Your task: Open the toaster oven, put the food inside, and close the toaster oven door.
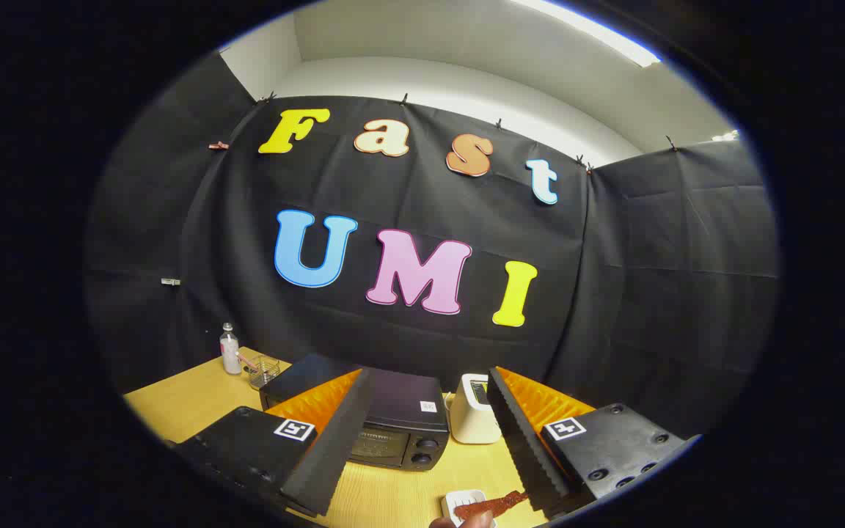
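Overall, a light wood-grain desk stands in a booth walled with black cloth, the cloth clipped along its top edge; above it a white wall and ceiling carry a bright strip light.

Hand-held gripper: its two fingers stand wide apart, holding nothing, and rise from the lower part of the view. Each finger body bears a square black-and-white marker tag.

Toaster oven: a dark, boxy appliance resting on the desk between the two fingers and just beyond them. Its door is shut; two round knobs sit at the right of its front, and a small pale sticker lies on its top. The left finger covers the oven's left part, so that side and much of the door cannot be made out.

Food: a flat, reddish-brown strip lying on a small white dish, near the front of the desk and close beside the right finger's tip. Dish and food are cut off below, and the finger hides the strip's right end. A fingertip of a person shows just beneath the dish.

White appliance: a pale, rounded unit standing just right of the toaster oven, partly behind the right finger; its kind cannot be told.

Far left corner of the desk: a small clear bottle with a pale label, and beside it a clear glass container holding a pinkish object too small to identify.
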### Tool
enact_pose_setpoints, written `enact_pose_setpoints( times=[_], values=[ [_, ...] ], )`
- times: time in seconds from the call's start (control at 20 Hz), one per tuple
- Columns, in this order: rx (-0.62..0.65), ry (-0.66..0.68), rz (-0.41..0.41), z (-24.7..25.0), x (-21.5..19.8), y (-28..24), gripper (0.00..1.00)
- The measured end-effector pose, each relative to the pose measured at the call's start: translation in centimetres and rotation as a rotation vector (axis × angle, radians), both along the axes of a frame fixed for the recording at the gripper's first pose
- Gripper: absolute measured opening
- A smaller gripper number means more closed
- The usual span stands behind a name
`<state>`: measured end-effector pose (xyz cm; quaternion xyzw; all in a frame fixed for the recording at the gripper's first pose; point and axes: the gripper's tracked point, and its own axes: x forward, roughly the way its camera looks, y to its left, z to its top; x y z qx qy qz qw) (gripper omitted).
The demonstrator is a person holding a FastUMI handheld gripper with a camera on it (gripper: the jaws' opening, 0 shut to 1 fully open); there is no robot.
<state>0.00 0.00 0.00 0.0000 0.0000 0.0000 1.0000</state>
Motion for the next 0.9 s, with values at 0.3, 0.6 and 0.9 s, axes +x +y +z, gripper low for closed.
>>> enact_pose_setpoints(
  times=[0.3, 0.6, 0.9],
  values=[
    [-0.004, 0.005, 0.022, -0.1, -0.8, 1.4, 0.97],
    [0.019, 0.021, 0.022, -0.6, -0.5, 1.7, 0.97],
    [0.018, 0.026, 0.027, -0.9, -0.3, 2.0, 0.97]
  ],
)
